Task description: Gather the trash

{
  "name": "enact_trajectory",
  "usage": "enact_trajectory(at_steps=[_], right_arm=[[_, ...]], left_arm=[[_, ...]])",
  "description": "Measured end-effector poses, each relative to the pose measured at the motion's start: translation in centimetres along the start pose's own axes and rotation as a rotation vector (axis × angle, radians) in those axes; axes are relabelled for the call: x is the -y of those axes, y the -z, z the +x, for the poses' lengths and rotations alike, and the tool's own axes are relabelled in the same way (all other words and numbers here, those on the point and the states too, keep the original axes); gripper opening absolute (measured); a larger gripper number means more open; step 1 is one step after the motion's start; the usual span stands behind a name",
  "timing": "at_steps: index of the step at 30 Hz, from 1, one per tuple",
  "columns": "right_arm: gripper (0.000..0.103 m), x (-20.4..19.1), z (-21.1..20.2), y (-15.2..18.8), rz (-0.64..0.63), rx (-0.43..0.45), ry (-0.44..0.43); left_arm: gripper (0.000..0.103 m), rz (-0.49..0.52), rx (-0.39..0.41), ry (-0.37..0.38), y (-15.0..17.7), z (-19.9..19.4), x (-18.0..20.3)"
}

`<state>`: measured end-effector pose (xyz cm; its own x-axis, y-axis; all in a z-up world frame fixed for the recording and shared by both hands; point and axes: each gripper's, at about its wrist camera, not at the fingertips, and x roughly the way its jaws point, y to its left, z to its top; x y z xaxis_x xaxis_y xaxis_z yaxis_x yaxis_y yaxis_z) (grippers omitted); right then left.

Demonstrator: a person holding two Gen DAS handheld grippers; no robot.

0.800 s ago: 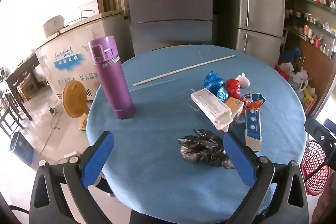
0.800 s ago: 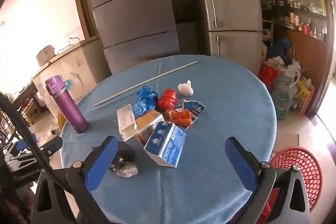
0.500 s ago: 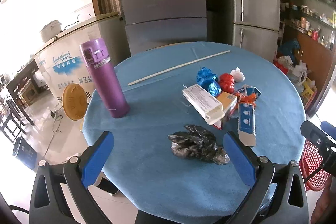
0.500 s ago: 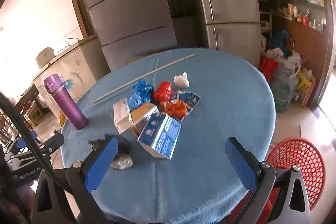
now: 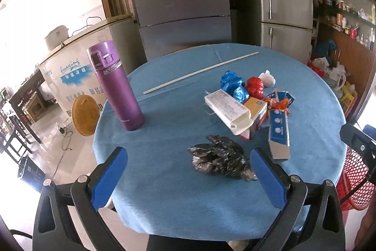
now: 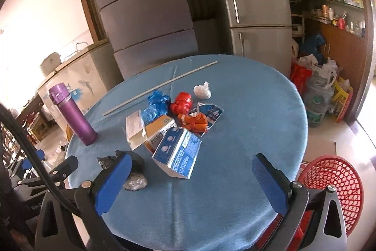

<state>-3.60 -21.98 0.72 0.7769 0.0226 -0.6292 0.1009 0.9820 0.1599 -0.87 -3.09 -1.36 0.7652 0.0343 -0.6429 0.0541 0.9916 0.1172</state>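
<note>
Trash lies in a heap on the round blue table (image 5: 178,114) (image 6: 246,109): a crumpled black bag (image 5: 221,160) (image 6: 135,160) nearest me, a white carton (image 5: 226,107) (image 6: 134,126), an orange box (image 5: 255,106), a blue-and-white carton (image 5: 278,134) (image 6: 178,152), blue wrappers (image 5: 232,84) (image 6: 156,105), a red wrapper (image 5: 255,86) (image 6: 182,102), an orange wrapper (image 6: 195,121) and a white wad (image 5: 266,78) (image 6: 202,91). My left gripper (image 5: 188,178) hangs open above the near table edge, the black bag just ahead between its fingers. My right gripper (image 6: 190,182) is open and empty, short of the blue-and-white carton.
A purple flask (image 5: 116,86) (image 6: 71,114) stands upright at the table's left. A long white stick (image 5: 199,72) (image 6: 159,86) lies across the far side. A red mesh basket (image 6: 331,187) (image 5: 357,175) sits on the floor at the right. Fridges and cluttered shelves stand behind.
Both grippers have drawn back and up from the table, so the trash heap sits farther ahead and more floor and basket show. Jaws stay wide.
</note>
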Motion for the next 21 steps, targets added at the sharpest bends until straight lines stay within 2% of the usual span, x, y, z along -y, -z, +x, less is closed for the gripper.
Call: enact_trajectory(at_steps=[5, 8, 14, 21], right_arm=[[0.103, -1.7, 0.4, 0.1, -0.050, -0.007, 0.012], [0.103, -2.0, 0.1, 0.2, -0.038, 0.004, 0.006], [0.103, -2.3, -1.0, 0.1, -0.069, 0.038, 0.055], [0.103, -2.0, -1.3, 0.1, -0.046, 0.028, 0.069]], left_arm=[[0.103, -0.008, -0.010, -0.012, 0.4, 0.2, -0.7], [0.103, -0.007, -0.024, -0.011, 0.5, 0.2, -0.9], [0.103, -0.034, 0.004, 0.005, 0.5, -0.3, -1.3], [0.103, -0.010, 0.012, -0.017, 0.5, -0.8, -1.0]])
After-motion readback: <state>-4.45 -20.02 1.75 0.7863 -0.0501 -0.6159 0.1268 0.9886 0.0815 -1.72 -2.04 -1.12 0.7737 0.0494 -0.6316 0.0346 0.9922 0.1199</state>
